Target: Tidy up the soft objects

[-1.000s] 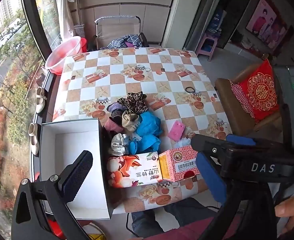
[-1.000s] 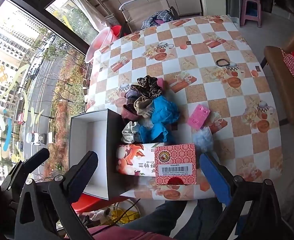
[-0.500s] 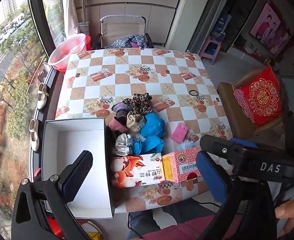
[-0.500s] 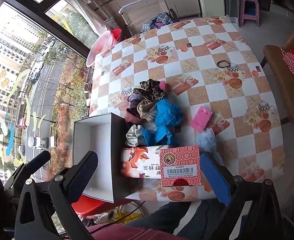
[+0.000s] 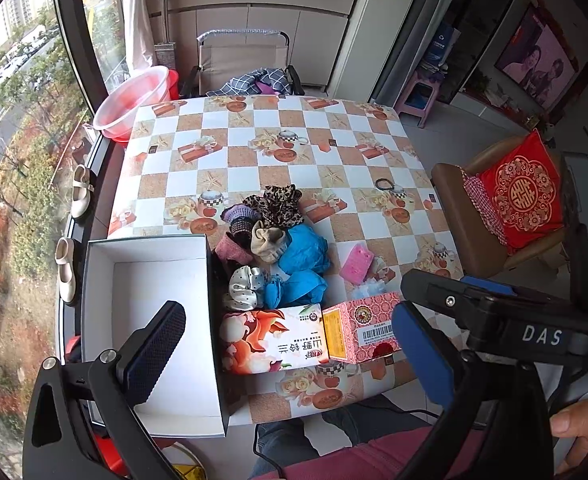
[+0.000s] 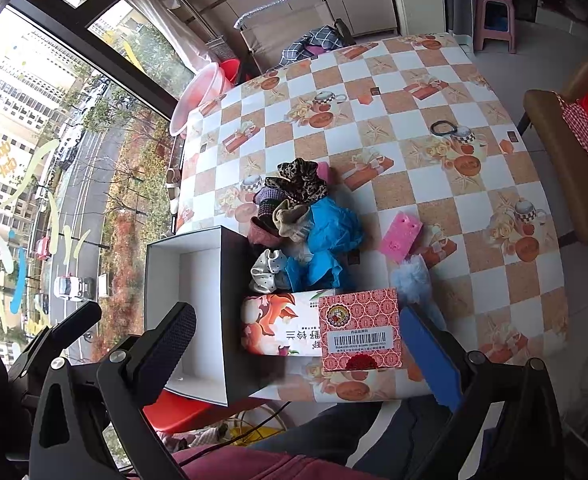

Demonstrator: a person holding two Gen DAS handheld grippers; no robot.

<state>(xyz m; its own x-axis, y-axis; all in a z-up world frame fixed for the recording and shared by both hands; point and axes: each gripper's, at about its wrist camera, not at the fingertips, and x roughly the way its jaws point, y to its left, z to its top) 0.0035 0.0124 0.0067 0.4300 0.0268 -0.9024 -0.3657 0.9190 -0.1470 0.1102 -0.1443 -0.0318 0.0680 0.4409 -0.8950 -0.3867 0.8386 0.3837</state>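
Floral tissue pack (image 5: 273, 338) fronts the soft pile (image 5: 277, 248); both tongs (image 5: 289, 354) (image 6: 310, 340) hang released.

Ahead and below, a table (image 5: 229, 176) under a checked orange-and-white cloth. Beyond its far edge, a folding chair (image 5: 241, 60) before pale cabinets (image 5: 269, 20). To the left, tall dark-framed windows (image 6: 53, 92) giving daylight, towers and a street. On the sill, pale shoes (image 5: 81, 192). To the right, a brown armchair (image 5: 466, 224) with red cushion (image 5: 524, 194), grey tiled floor (image 6: 534, 40), a small purple stool (image 6: 494, 16).
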